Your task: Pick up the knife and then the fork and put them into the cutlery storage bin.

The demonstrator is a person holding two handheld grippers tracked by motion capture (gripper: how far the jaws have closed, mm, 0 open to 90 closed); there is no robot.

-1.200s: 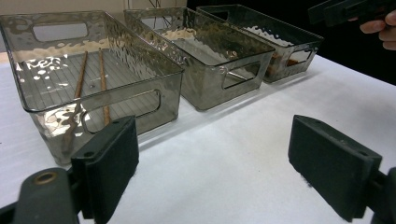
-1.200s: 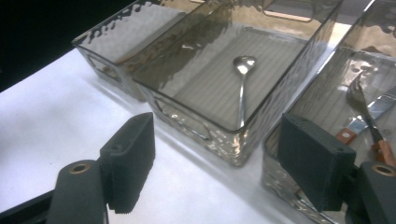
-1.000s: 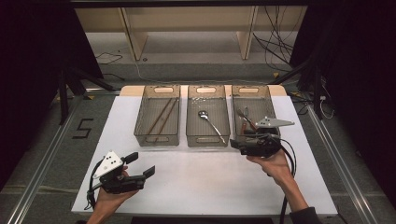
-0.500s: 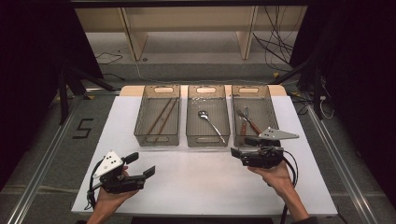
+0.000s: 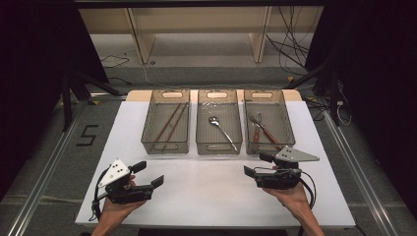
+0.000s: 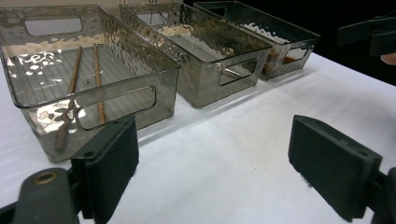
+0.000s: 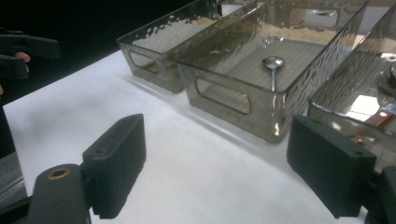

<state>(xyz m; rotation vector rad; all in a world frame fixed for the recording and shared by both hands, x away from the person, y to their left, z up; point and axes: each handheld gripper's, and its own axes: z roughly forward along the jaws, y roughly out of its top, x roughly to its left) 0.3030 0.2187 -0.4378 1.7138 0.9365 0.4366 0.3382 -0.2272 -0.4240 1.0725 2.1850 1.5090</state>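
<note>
High view: right gripper [image 5: 255, 165], jaws just widened with nothing between them, hovers near the right bin [image 5: 286, 122] holding cutlery [image 5: 261, 129]; left gripper [image 5: 148, 174] gapes empty over the table [image 5: 206, 196].
Left gripper view: chopsticks [image 6: 97, 77] lie in the nearest bin.
Right gripper view: spoon [image 7: 272, 65] rests in the middle bin.

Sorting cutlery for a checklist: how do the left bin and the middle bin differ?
The left bin holds two brown chopsticks; the middle bin holds one silver spoon. The chopsticks lean toward the right at the far end, while the spoon's bowl points to the far left. Both bins are clear, ribbed, have cut-out handles and stand side by side on the white table.
</note>
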